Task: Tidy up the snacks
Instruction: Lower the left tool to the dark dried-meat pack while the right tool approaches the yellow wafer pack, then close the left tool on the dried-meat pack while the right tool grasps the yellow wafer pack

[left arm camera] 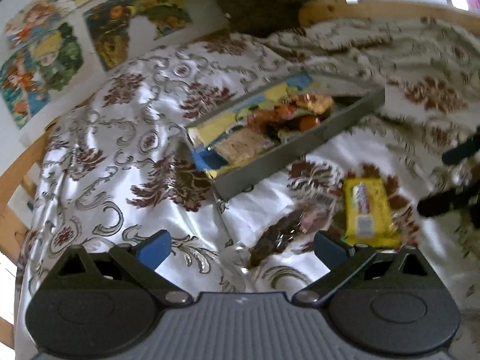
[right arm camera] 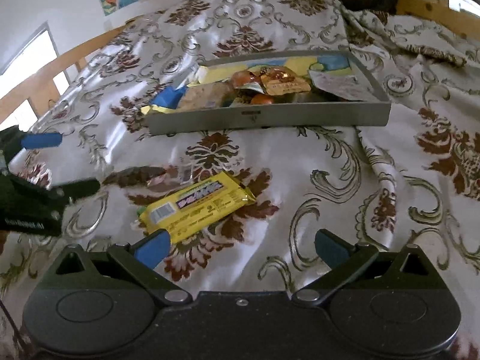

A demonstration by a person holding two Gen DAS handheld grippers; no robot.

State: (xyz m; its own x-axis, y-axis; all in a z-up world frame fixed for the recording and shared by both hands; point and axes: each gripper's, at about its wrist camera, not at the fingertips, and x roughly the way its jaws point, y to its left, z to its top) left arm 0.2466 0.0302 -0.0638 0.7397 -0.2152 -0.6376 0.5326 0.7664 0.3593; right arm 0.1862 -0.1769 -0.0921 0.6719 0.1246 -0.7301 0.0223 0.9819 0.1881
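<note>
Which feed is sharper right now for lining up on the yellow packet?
Right wrist view: yellow packet fairly crisp, label nearly legible, glare on the satin cloth. Left wrist view: motion-smeared, packet soft, brown wrapper blurred.

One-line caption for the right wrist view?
Open right gripper hovers near yellow snack pack lying on the patterned cloth, short of the grey tray.

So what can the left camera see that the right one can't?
Only the left view shows the big spread of colourful pictures on the wall, and the right gripper's black fingers poking in from the edge. Only the right view shows the window and the left gripper's blue pad from the side. Both show the grey tray of snacks, the yellow packet and the brown-wrapped snack lying on the patterned cloth. Both grippers are open and hold nothing.
</note>
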